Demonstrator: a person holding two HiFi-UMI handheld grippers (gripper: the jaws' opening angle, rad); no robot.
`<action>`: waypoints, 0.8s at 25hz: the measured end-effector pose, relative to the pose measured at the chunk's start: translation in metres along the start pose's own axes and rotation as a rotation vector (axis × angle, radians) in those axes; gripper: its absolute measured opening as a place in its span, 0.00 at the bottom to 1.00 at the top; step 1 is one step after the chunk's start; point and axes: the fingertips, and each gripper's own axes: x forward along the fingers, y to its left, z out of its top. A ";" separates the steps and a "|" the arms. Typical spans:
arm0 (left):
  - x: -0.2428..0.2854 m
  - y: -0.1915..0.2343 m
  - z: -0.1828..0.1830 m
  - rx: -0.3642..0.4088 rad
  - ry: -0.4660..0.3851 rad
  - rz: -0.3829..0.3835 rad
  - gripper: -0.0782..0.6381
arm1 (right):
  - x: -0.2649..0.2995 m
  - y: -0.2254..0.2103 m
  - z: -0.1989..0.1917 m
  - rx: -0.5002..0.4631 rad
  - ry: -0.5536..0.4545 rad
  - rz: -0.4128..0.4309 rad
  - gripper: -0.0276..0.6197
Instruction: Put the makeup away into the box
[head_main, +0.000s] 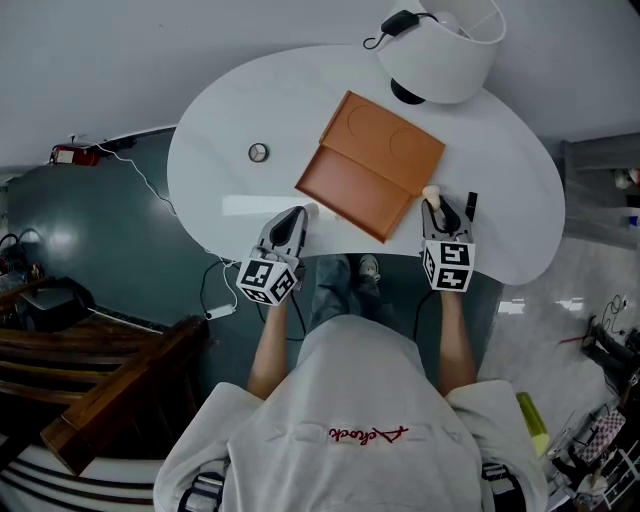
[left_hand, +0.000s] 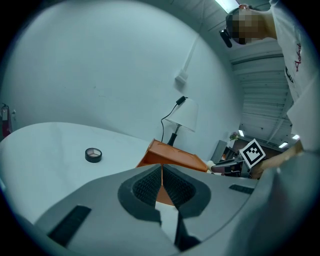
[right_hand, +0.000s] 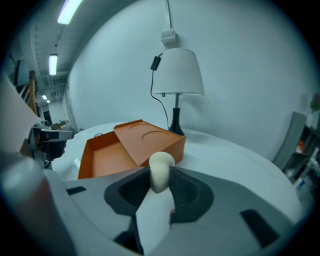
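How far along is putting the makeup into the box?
Done: nothing yet; the open orange box shows a bare floor. In hand: the right gripper is shut on a cream sponge. Remaining: a small round case and a slim black item lie on the table; the left gripper is shut, empty.

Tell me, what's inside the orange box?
The open half of the orange box shows just its bare orange bottom, with nothing in it. The lid covers the other half, so whatever is under there is hidden.
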 end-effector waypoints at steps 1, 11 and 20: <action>-0.001 0.001 0.001 -0.002 -0.004 0.003 0.13 | -0.005 -0.005 -0.001 0.015 -0.001 -0.011 0.25; -0.012 0.000 0.013 0.025 -0.038 0.031 0.13 | -0.010 0.004 0.056 -0.067 -0.138 0.056 0.24; -0.062 0.036 0.016 0.002 -0.081 0.168 0.13 | 0.026 0.122 0.085 -0.240 -0.167 0.341 0.24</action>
